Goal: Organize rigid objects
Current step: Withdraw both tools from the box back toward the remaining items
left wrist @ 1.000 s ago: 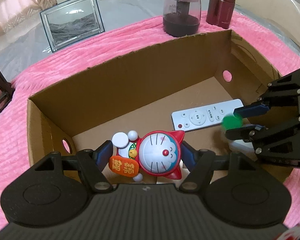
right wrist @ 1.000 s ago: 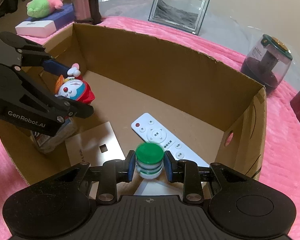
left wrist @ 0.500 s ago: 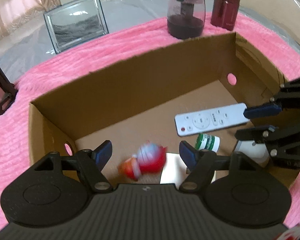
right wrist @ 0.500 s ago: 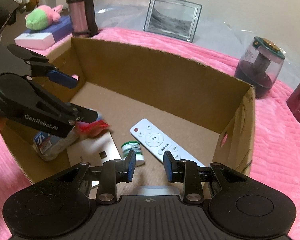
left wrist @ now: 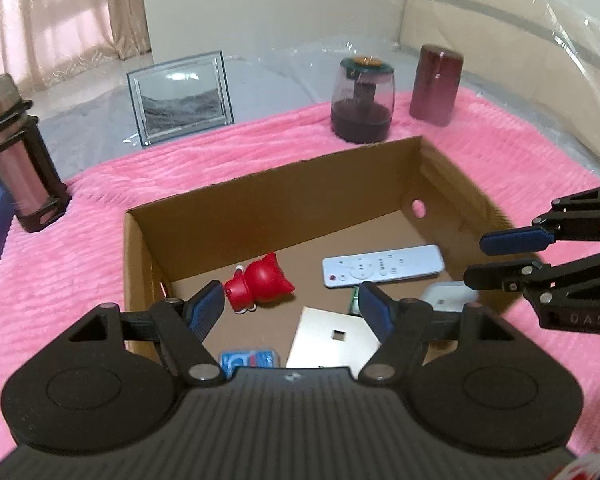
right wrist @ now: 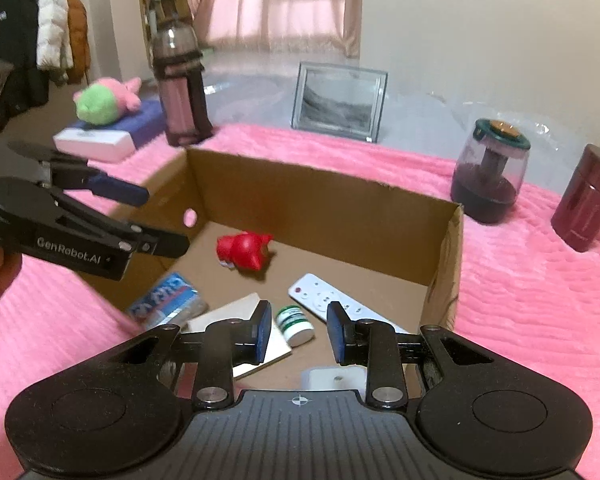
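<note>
Big pink blanket (left wrist: 80, 280) covers everything, and a brown cardboard box (left wrist: 260, 216) sits open on it, mid frame in both views. The left hand-held gripper (left wrist: 291, 304) hovers above the near edge of the box with its jaws spread wide and nothing in them. The right hand-held gripper (right wrist: 299, 316) is over the box too, jaws at a narrow gap and not gripping anything. On the box floor: a pale square card (left wrist: 332, 340) at bottom centre, a white remote (left wrist: 382, 270) lying flat right of centre, and a red toy figure (left wrist: 260, 284) tipped over just left of it. A little green-and-white bottle (right wrist: 294, 320) lies on its side between card and remote
</note>
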`<action>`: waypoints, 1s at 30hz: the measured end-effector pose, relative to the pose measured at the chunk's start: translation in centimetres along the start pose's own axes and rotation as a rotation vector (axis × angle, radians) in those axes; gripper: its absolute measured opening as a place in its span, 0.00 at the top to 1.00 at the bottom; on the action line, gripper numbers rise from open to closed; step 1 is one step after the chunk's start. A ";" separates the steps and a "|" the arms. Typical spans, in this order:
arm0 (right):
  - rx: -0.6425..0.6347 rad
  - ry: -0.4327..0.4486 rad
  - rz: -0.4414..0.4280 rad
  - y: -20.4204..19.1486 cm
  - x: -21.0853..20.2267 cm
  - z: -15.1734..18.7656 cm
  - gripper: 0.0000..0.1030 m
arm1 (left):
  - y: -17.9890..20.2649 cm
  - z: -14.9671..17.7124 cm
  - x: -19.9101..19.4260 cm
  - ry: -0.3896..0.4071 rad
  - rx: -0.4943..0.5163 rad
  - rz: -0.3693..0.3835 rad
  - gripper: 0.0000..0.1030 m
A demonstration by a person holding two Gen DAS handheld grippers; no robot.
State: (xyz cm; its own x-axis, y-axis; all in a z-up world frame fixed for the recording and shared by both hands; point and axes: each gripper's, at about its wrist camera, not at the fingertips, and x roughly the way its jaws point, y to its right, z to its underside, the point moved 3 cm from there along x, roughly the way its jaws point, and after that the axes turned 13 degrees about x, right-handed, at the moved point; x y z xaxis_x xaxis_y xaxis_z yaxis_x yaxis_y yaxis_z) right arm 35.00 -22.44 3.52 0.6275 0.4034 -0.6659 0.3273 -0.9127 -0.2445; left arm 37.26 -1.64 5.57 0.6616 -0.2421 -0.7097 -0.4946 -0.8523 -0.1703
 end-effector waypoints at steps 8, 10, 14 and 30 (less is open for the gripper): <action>0.029 0.072 -0.041 -2.0 -6.4 3.6 0.74 | 2.9 3.5 -7.0 0.090 -0.053 -0.013 0.32; 0.051 0.089 -0.053 -2.4 -7.8 5.2 0.74 | 3.7 4.9 -8.5 0.106 -0.068 -0.017 0.32; 0.060 0.100 -0.055 -3.5 -9.9 9.3 0.74 | 5.2 8.0 -10.7 0.128 -0.093 -0.019 0.32; 0.174 0.082 -0.028 -4.6 -12.5 22.2 0.56 | 9.0 19.9 -15.2 0.120 -0.178 -0.176 0.29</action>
State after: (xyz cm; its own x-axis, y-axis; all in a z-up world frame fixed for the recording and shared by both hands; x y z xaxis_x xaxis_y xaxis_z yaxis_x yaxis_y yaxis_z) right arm 10.00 -24.71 -2.71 0.6776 0.4262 -0.5993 0.2229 -0.8956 -0.3849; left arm 11.58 3.57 1.21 0.7955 -0.1275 -0.5924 -0.2668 -0.9515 -0.1535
